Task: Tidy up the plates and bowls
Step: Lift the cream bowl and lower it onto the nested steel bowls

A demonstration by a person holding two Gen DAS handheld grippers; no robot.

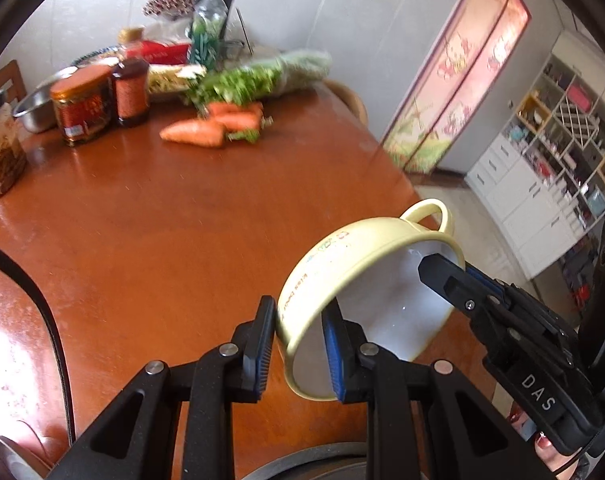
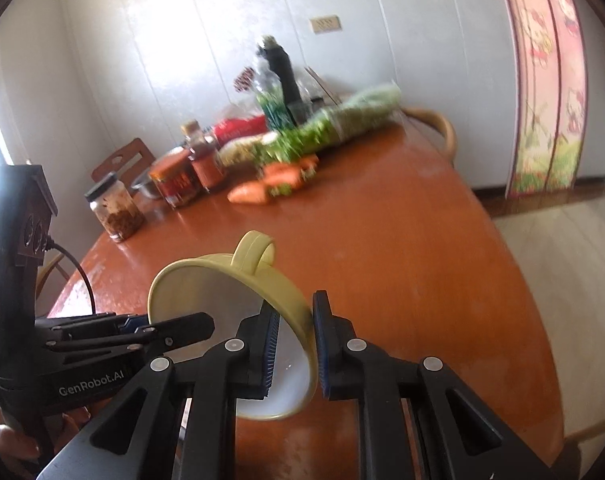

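A pale yellow bowl (image 1: 330, 256) with a white inside and a loop handle hangs tilted on its side just above the brown table (image 1: 162, 240). My left gripper (image 1: 298, 346) is shut on the bowl's near rim, one pad outside the wall and one inside. My right gripper (image 1: 434, 270) comes in from the right and is shut on the opposite rim. In the right wrist view the same bowl (image 2: 270, 284) sits between the right gripper's (image 2: 296, 344) pads, and the left gripper (image 2: 182, 328) reaches in from the left with a finger inside the bowl.
Carrots (image 1: 198, 132), a bag of greens (image 1: 262, 76), jars (image 1: 82, 104), a steel bowl (image 1: 34, 110) and a bottle (image 1: 208, 20) crowd the table's far end. A dark round rim (image 1: 322, 454) shows below the left gripper. The table's edge (image 2: 514, 280) falls off to the right.
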